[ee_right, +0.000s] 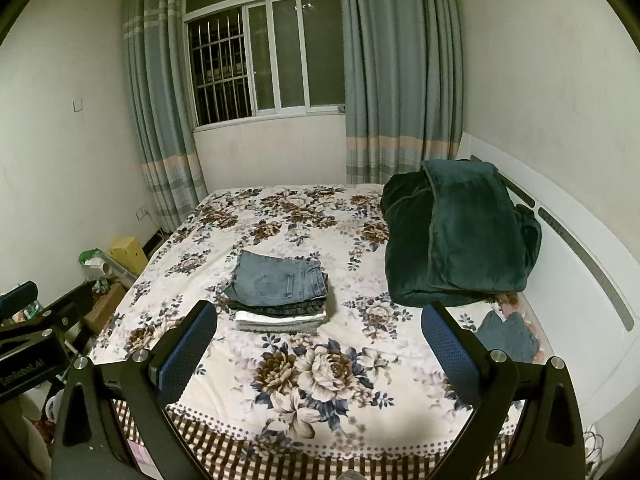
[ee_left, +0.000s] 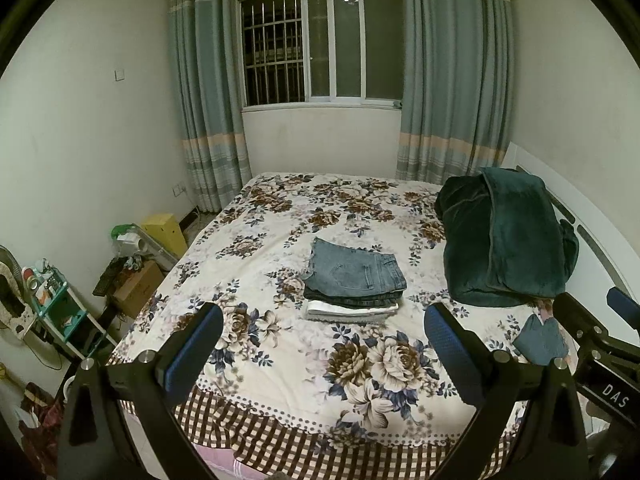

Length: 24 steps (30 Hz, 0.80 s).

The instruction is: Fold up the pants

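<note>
A stack of folded pants [ee_left: 352,280] lies in the middle of the floral bed [ee_left: 280,380]: blue jeans on top, darker pairs under them, a white pair at the bottom. It also shows in the right wrist view [ee_right: 280,288]. My left gripper [ee_left: 324,344] is open and empty, held above the bed's near edge, short of the stack. My right gripper [ee_right: 320,340] is open and empty at the same height. A small blue-grey garment [ee_right: 508,336] lies crumpled at the bed's right edge; it also shows in the left wrist view [ee_left: 540,340].
A folded dark green blanket [ee_right: 460,236] sits at the bed's far right by the white headboard [ee_right: 580,280]. Boxes and a cluttered shelf [ee_left: 60,308] stand on the floor left of the bed. The window and curtains are behind.
</note>
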Available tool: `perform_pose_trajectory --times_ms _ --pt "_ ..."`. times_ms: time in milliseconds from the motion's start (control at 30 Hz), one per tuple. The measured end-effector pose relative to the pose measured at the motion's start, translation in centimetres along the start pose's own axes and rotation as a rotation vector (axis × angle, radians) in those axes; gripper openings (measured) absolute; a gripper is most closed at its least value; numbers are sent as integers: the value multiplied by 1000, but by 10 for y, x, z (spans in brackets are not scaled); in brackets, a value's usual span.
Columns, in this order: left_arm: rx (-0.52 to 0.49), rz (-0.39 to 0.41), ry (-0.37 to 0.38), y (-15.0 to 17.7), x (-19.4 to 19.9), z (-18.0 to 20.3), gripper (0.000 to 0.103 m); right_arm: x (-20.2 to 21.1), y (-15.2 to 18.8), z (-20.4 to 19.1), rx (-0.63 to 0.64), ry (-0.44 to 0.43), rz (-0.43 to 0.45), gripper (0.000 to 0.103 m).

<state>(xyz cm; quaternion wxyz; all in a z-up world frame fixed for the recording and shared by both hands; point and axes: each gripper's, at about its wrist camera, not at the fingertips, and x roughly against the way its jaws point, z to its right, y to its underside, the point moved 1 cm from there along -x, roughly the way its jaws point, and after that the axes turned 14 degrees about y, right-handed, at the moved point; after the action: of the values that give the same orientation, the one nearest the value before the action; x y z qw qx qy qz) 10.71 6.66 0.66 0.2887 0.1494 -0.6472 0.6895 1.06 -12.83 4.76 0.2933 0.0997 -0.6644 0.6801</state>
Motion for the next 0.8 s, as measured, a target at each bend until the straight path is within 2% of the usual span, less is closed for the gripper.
perform_pose_trajectory --times_ms 800 --pt "5 5 -2 -1 1 -3 103 -1 -3 -2 -1 -11 -4 103"
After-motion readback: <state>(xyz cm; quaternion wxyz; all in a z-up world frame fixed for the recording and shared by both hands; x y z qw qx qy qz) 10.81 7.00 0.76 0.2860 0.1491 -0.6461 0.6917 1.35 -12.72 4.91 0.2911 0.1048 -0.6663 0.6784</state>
